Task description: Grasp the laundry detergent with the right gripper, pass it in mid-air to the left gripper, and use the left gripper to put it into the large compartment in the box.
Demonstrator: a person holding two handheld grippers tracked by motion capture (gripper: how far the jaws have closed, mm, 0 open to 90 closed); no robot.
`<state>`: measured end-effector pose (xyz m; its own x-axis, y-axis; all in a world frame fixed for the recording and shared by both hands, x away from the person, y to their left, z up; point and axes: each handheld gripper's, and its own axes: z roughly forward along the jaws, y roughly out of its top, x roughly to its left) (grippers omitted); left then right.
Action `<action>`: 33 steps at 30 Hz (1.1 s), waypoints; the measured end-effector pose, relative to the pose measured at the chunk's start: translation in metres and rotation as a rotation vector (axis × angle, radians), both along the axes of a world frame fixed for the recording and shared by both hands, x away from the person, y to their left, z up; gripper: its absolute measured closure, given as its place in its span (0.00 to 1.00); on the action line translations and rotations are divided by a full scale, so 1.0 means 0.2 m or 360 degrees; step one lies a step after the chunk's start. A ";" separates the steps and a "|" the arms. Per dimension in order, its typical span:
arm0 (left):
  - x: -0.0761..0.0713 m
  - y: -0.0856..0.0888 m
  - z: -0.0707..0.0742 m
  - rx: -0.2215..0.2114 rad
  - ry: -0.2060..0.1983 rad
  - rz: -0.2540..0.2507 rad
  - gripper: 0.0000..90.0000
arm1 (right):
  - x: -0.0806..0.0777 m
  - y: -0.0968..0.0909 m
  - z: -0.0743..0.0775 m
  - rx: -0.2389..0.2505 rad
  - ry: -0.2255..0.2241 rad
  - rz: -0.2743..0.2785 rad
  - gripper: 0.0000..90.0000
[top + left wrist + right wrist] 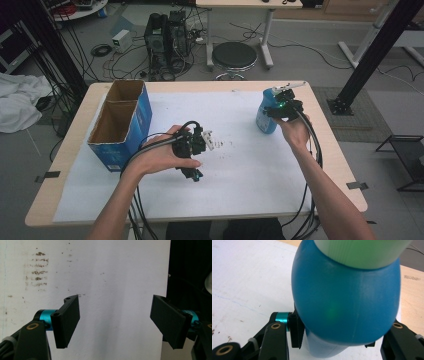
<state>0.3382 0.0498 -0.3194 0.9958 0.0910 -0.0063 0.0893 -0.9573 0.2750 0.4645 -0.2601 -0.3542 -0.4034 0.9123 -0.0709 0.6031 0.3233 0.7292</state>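
Currently the blue bottle [266, 116] stands upright on the white sheet [250, 165] at the far right of the table [70, 150], near its right edge. In the right gripper view the bottle [344, 302] shows a rounded blue body with a pale ribbed cap [359, 252] above it. The right gripper [283, 106] is applied to the bottle from the near right side; its jaws sit against both flanks of the blue body, clamped on it below the widest part of the body. The right hand [295, 131] supports the gripper from behind, and cables [312, 165] trail from it toward the near edge.

The left gripper [207, 142] is held by the left hand [162, 155] near the middle of the sheet, well apart from the bottle. In the left gripper view its jaws stand wide apart with nothing between them, over the bare sheet [112, 290]. Small dark specks [226, 145] mark the sheet just right of this gripper.

An open blue cardboard box [120, 125] stands at the far left of the table, divided into two compartments. Beyond the table, a black stool [234, 55] and a computer tower [165, 37] stand on the floor.
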 end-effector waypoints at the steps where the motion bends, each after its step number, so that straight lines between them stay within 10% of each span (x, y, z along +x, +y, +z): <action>1: 0.00 0.00 0.00 0.0002 -0.0001 -0.0004 0.27 | 0.00 0.00 0.00 -0.0005 0.0000 0.0006 0.52; 16: 0.02 0.00 0.04 0.0003 -0.0003 0.0031 0.27 | -0.08 0.01 0.08 0.0034 -0.0029 0.0175 0.52; 33: 0.12 -0.02 0.28 -0.0078 -0.0045 -0.0036 0.27 | -0.28 0.12 0.25 -0.0055 0.0026 0.0854 0.52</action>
<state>0.3624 0.0454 -0.2641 0.9975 0.0685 0.0180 0.0590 -0.9442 0.3239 0.4075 -0.2368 -0.3045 -0.8136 0.5749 -0.0872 0.3576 0.6129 0.7046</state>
